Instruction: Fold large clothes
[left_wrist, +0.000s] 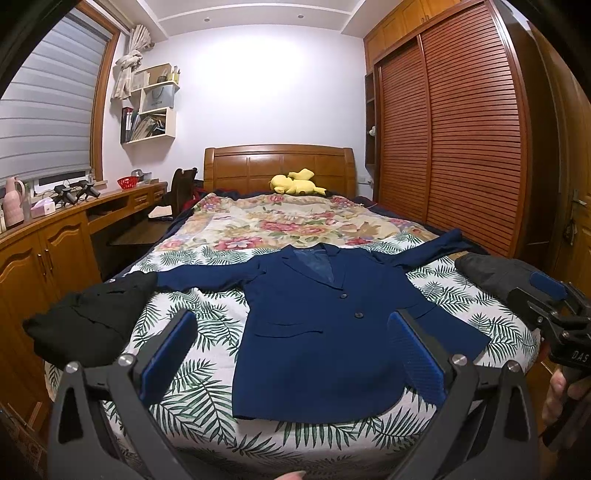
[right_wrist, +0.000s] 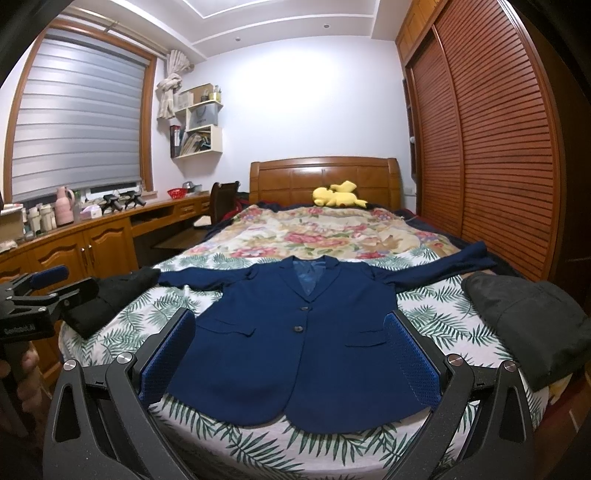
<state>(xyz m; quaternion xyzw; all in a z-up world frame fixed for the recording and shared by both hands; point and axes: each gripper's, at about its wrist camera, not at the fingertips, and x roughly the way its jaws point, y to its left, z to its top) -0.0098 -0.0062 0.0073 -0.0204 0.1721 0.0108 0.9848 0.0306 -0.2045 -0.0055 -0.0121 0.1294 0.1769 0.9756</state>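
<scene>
On the bed (left_wrist: 192, 391), one navy blazer (left_wrist: 325, 332) lies flat between two dark garments, both grippers spread wide, empty.

White letters "DAS" are printed on the black body of the right gripper (left_wrist: 554, 295), at the right edge of the left wrist view; the word is cut off there. In the right wrist view, at the left edge, the black body of the left gripper (right_wrist: 55, 282) bears white lettering that looks like "GenRobot.AI", small and not fully clear. A grey bag (left_wrist: 159, 96) on the wall shelf carries print too small to read.
</scene>
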